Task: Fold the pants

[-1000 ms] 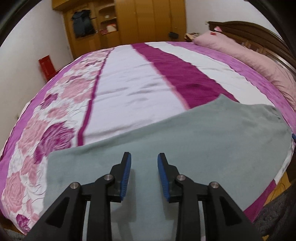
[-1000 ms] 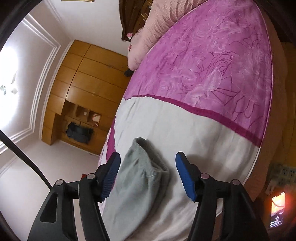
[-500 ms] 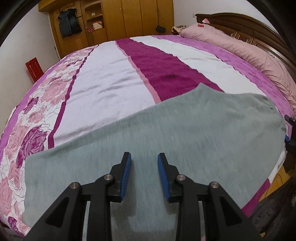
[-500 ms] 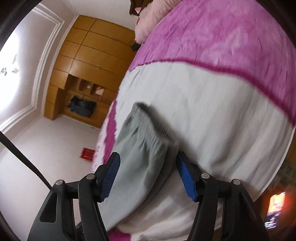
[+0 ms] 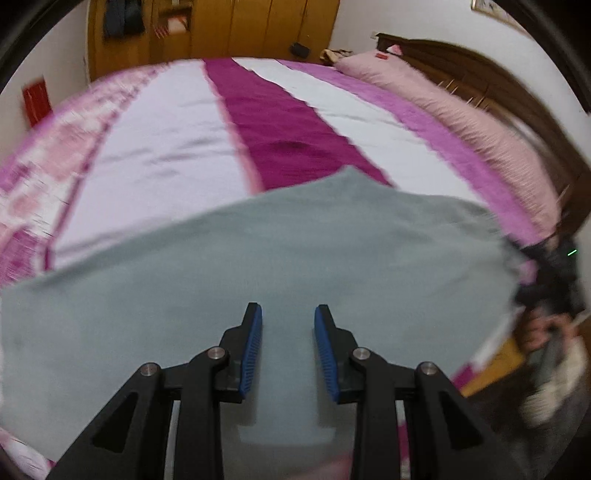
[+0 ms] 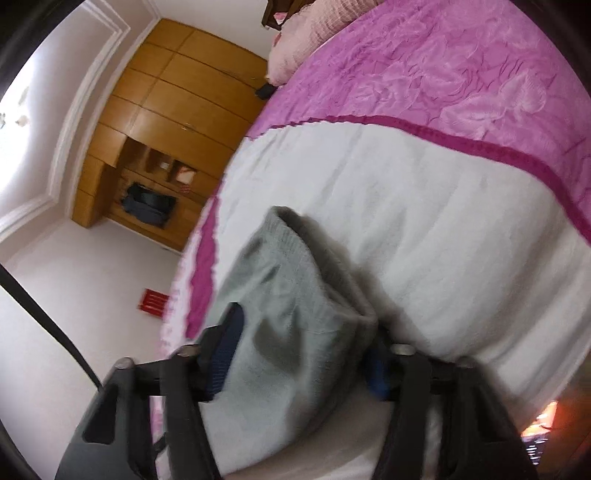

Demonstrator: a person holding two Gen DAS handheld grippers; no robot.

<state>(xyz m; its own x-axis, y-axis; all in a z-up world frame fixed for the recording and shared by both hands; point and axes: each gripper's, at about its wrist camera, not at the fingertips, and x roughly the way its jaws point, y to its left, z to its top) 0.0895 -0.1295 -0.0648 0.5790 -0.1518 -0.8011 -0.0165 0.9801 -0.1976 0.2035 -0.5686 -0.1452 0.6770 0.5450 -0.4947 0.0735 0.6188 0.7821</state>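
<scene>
The pants (image 5: 280,258) lie lengthwise across the near bed (image 5: 166,147); the right claw (image 6: 299,354) is closing on the waistband at their right end, the left claw (image 5: 288,350) hangs spread above mid-leg.

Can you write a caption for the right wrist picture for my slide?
Right tongs closing around the waistband end of grey pants on a pink and white bed.

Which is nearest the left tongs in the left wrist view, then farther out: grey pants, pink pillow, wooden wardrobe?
1. grey pants, directly under the left tongs.
2. pink pillow, far right, along the headboard.
3. wooden wardrobe, beyond the bed.
</scene>
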